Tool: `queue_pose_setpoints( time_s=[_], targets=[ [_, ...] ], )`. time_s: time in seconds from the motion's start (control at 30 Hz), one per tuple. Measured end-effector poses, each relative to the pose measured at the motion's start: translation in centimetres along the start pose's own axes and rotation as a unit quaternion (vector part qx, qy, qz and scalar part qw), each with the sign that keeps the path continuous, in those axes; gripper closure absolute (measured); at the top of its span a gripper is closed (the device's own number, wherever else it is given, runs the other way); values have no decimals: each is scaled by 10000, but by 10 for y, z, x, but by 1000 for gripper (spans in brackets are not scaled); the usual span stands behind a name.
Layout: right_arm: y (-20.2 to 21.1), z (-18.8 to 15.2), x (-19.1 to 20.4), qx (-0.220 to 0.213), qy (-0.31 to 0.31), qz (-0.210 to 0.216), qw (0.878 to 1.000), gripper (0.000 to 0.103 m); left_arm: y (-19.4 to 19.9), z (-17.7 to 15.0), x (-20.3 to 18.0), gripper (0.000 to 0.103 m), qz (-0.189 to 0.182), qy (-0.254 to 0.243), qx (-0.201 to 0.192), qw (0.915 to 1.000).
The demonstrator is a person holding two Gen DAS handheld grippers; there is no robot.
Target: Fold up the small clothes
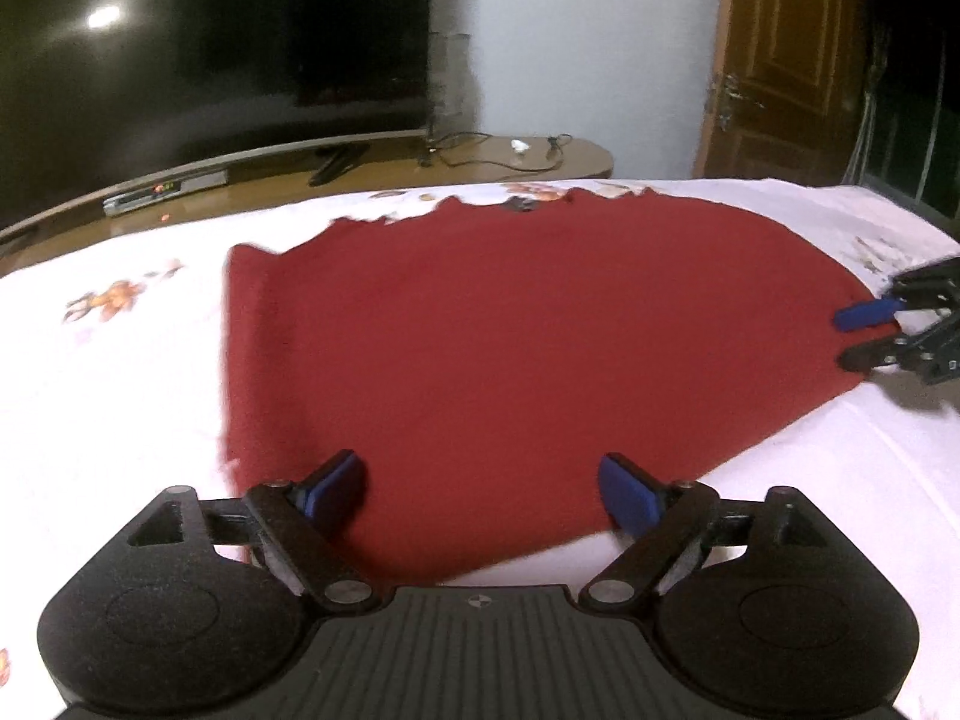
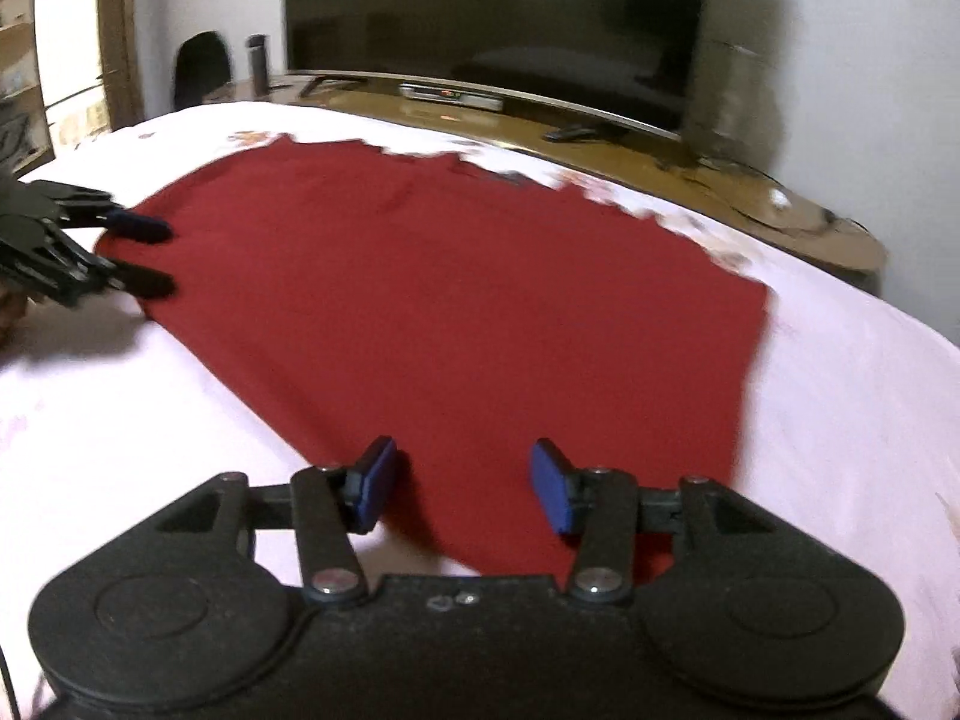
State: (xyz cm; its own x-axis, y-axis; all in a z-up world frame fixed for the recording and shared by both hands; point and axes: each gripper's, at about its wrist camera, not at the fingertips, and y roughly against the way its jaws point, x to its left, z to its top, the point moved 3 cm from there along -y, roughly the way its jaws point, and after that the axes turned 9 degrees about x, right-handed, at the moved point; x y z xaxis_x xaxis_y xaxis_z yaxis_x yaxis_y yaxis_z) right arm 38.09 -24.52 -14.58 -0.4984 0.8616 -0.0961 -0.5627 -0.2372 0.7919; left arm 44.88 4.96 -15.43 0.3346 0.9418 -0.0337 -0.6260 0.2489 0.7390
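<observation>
A red cloth [image 1: 510,348] lies spread flat on the bed [image 1: 120,372], straight ahead of both grippers. The left gripper [image 1: 483,495] has its jaws wide apart, with the near edge of the cloth lying between and under its blue pads [image 1: 336,489]. The right gripper [image 2: 462,483] is likewise spread apart over the cloth's near edge and clamps nothing. In the left wrist view the right gripper sits at the cloth's far right edge; in the right wrist view the left gripper sits at its far left edge. Beyond the cloth, past the bed, a dark TV [image 2: 492,18] stands on a wooden stand [image 2: 660,150] that also carries a set-top box [image 1: 165,189]. No container shows, and no writing can be read; the views are blurred.
</observation>
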Motion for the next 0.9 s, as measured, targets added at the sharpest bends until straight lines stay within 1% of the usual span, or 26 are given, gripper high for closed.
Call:
queue_pose_setpoints(
  time_s=[0.07,0.13,0.2,0.27,0.3,0.33,0.37,0.4,0.43,0.5,0.53,0.6,0.63,0.67,0.7,0.73,0.77,0.8,0.83,0.87,0.9],
  targets=[
    [5,-12,-13,-40,-138,-76,9999,56,1,-3,6,15,4,-25,-7,10000],
    [6,-18,-17,-115,-303,-70,9994,55,0,0,5,14,26,-59,22,10000],
    [2,-15,-12,-127,-380,-186,9990,54,3,7,3,14,58,9,69,10000],
    [6,-9,-8,-56,-516,-249,9983,57,12,8,3,14,197,-7,3,9998],
    [13,-6,-6,-120,-569,-241,9980,58,16,5,6,14,258,-23,-8,9997],
    [19,-5,-4,-233,-595,-274,9976,57,15,1,10,14,355,-31,94,9993],
    [25,-6,-5,-271,-611,-340,9972,57,10,-5,18,10,456,54,243,9986],
    [22,-10,-8,-144,-656,-463,9967,57,10,-9,28,7,306,339,277,9986],
    [12,-15,-14,129,-761,-588,9953,57,12,-11,36,7,214,518,234,9982],
    [10,-20,-24,23,-1072,-396,9934,57,16,-10,37,7,400,464,285,9977],
    [12,-18,-26,28,-1192,-363,9922,58,21,-10,37,7,433,556,264,9972],
    [21,-15,-25,-133,-1295,-388,9907,56,37,-12,38,8,378,922,114,9950],
    [27,-14,-24,-243,-1333,-391,9900,56,46,-14,39,8,280,1242,5,9919],
    [31,-13,-23,-310,-1387,-406,9890,56,50,-17,42,8,122,1596,-46,9871],
    [34,-13,-22,-364,-1437,-433,9880,56,55,-22,43,10,-166,2038,-87,9788],
    [36,-12,-20,-432,-1494,-454,9868,56,57,-28,44,22,-511,2494,-111,9670],
    [37,-12,-18,-484,-1565,-448,9855,56,55,-35,45,29,-883,2943,-104,9516],
    [40,-12,-14,-513,-1628,-430,9844,56,49,-44,47,35,-1275,3484,-52,9286],
    [40,-11,-11,-555,-1685,-396,9833,56,41,-53,50,36,-1458,3951,-28,9070],
    [40,-10,-5,-604,-1740,-350,9823,56,38,-59,52,36,-1507,4244,-214,8926],
    [40,-8,0,-636,-1800,-287,9812,56,36,-61,54,36,-1515,4382,-312,8855]
  ],
)
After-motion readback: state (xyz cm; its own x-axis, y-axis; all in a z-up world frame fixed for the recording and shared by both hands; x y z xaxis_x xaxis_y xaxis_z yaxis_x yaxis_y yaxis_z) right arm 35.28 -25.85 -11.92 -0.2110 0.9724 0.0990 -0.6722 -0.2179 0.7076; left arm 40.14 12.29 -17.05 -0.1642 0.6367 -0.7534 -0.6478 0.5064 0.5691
